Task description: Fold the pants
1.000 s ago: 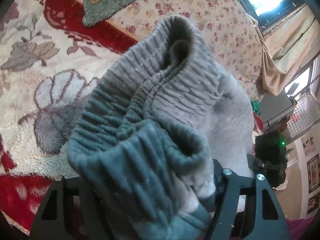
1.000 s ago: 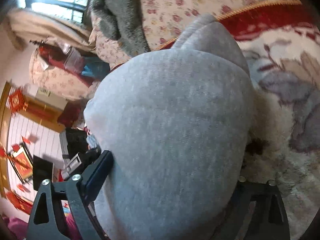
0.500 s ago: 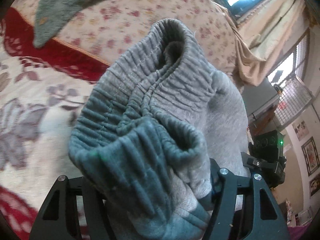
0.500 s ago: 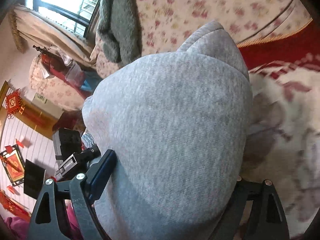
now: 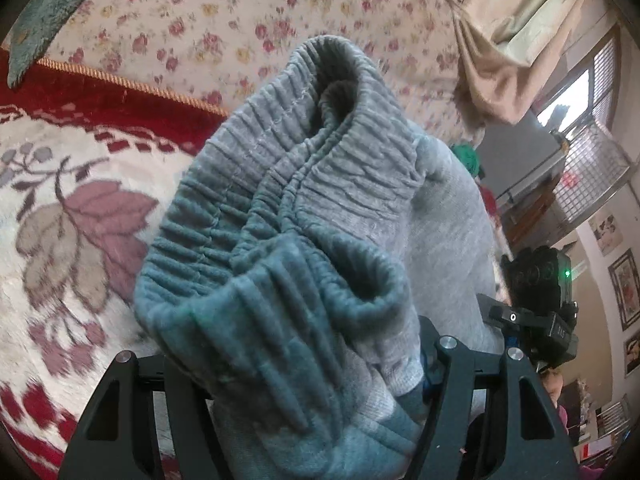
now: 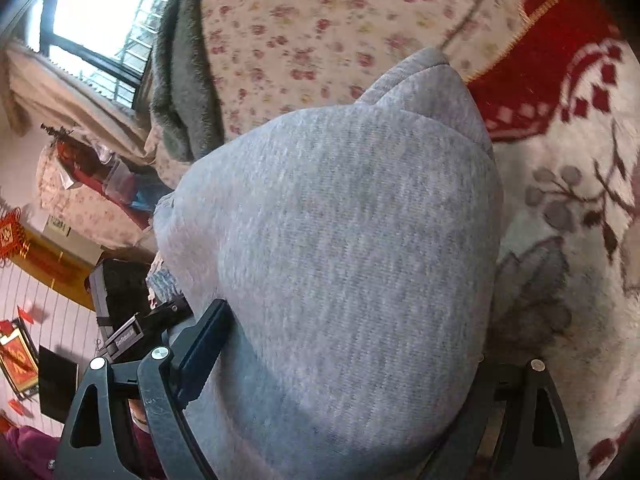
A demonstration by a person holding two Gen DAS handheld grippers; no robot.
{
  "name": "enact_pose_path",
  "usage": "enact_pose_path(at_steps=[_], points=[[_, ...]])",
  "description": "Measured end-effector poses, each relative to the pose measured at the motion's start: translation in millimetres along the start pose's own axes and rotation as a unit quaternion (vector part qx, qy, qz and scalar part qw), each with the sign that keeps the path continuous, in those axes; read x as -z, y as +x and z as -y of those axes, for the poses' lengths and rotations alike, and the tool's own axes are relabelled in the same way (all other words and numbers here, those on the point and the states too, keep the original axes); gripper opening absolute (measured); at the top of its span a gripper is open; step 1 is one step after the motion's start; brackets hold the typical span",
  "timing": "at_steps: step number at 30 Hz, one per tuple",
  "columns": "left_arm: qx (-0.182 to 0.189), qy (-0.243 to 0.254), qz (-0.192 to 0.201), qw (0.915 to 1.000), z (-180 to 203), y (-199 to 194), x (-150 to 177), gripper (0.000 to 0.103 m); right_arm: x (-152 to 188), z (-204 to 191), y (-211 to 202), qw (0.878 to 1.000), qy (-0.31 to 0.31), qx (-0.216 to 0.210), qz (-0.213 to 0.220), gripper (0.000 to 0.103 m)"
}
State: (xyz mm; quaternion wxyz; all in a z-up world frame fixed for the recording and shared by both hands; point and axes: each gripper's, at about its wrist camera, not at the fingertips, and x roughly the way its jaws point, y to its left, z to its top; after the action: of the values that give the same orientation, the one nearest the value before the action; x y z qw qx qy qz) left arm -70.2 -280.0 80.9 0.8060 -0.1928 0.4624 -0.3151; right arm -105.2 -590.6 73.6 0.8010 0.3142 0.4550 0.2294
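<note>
**Pants are up off the blanket, fold itself isn't landed yet**

So the grey pants (image 5: 320, 216) are bunched up right in front of both cameras; the left wrist view shows the ribbed elastic waistband (image 5: 280, 184) scrunched into a wad, the right wrist view shows a smooth rounded lump of the same grey fabric (image 6: 344, 264). Looks to me like the garment is lifted and slung between the 2 tools, not lying flat on anything.

Left gripper (image 5: 304, 412) is clamped down on the waistband, fabric spilling over both fingers; right gripper (image 6: 332, 408) is clenched on the plain part of the pants the same way, cloth bulging out past the jaws. The right gripper's body is visible off to the side in the left view, so the 2 are close together.

Underneath is a plush blanket (image 5: 60, 208) with a red border and leaf pattern; beyond that a floral sheet (image 5: 224, 20), and a dark green fleecy garment (image 6: 180, 92) lies on it, well apart from the pants. Curtains and a window further back.

Progress guess: somewhere mid-way; the grab and lift are done, and with the hands this near each other it may be mid-fold, but I can't tell how many layers are already doubled. Still left: lay it on the blanket, flatten it, let go, probably 1 more fold after that.
</note>
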Motion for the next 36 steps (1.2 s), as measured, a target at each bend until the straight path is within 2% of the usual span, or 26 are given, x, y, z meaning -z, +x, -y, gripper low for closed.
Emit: enact_pose_path(at_steps=[3, 7, 11, 14, 17, 20, 23, 26, 29, 31, 33, 36], points=[[-0.014, -0.007, -0.014, 0.9998, -3.1, 12.9, 5.1, 0.067, 5.3, 15.8, 5.6, 1.0, 0.013, 0.007, -0.01, 0.092], [-0.025, 0.005, -0.008, 0.9996, -2.1, 16.3, 7.6, 0.068, 12.6, 23.3, 12.0, 1.0, 0.022, 0.019, -0.007, 0.094], [-0.025, 0.001, -0.011, 0.9996, -4.5, 19.0, 8.4, 0.076, 13.0, 24.7, 7.4, 0.999, 0.032, 0.036, -0.002, 0.099], [-0.032, 0.002, -0.007, 0.9995, -6.8, 18.1, 10.3, 0.083, 17.2, 21.9, 1.5, 0.998, 0.023, 0.053, 0.004, 0.1], [-0.044, 0.007, -0.004, 0.999, -7.4, 13.4, 10.3, 0.086, 21.0, 12.5, -2.6, 0.997, 0.012, 0.076, 0.017, 0.1], [-0.068, 0.02, 0.01, 0.9974, -3.9, 0.0, 10.8, 0.087, 24.9, 1.5, -6.3, 0.994, 0.0, 0.103, 0.031, 0.1], [-0.096, 0.059, 0.051, 0.9923, 9.2, -24.1, 11.1, 0.087, 28.2, -9.1, -10.2, 0.99, -0.011, 0.132, 0.047, 0.1], [-0.108, 0.087, 0.07, 0.9878, 22.0, -40.8, 9.3, 0.091, 30.7, -13.3, -14.3, 0.987, -0.015, 0.146, 0.057, 0.1], [-0.107, 0.105, 0.085, 0.9851, 34.7, -48.1, 7.4, 0.092, 30.8, -9.7, -18.8, 0.986, -0.006, 0.155, 0.059, 0.1], [-0.101, 0.111, 0.088, 0.9847, 42.8, -48.7, 5.6, 0.092, 31.5, -7.8, -27.1, 0.982, -0.004, 0.177, 0.071, 0.1], [-0.098, 0.121, 0.088, 0.9839, 52.0, -45.7, 2.9, 0.092, 31.8, -10.2, -38.3, 0.975, -0.015, 0.205, 0.081, 0.1], [-0.101, 0.133, 0.091, 0.9818, 63.8, -41.6, 3.1, 0.092, 35.8, -21.3, -50.4, 0.971, -0.038, 0.22, 0.089, 0.1]])
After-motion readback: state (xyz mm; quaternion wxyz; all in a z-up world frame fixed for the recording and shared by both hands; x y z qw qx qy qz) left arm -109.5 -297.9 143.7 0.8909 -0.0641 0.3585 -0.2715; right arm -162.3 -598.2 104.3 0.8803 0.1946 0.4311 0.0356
